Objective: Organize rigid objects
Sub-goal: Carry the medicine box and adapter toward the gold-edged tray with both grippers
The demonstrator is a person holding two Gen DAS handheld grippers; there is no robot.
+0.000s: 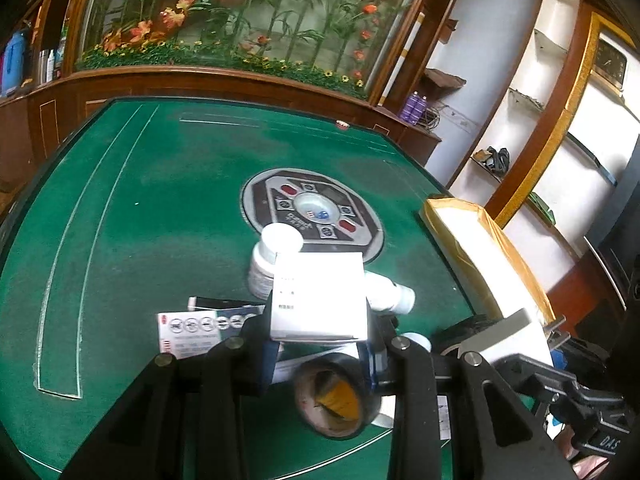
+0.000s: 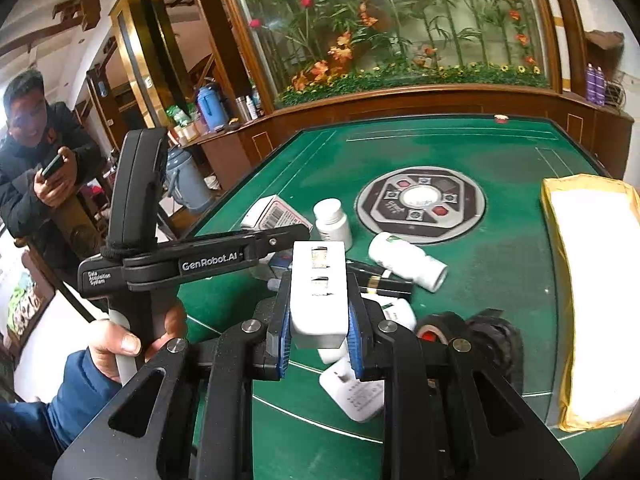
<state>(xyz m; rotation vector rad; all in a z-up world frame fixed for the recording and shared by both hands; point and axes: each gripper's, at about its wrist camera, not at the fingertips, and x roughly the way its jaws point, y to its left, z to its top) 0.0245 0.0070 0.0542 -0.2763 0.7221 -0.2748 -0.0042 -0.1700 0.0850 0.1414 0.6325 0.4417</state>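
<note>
My left claw (image 1: 320,336) grips a white box (image 1: 320,296), held above the green worktop (image 1: 160,220). At 12 o'clock of the box stands an upright white bottle (image 1: 270,260); at 2 o'clock another white bottle (image 1: 390,292) lies on its side. A tape roll (image 1: 332,396) sits below the box at 6 o'clock.

My right claw (image 2: 318,332) is clamped on a white power strip (image 2: 318,288) — blue pads pressing both sides. Under it, at 6 o'clock, a white adapter (image 2: 354,396) lies on the worktop. At 3 o'clock, well apart, a yellow-wrapped parcel (image 2: 592,280) lies near the worktop edge.
</note>
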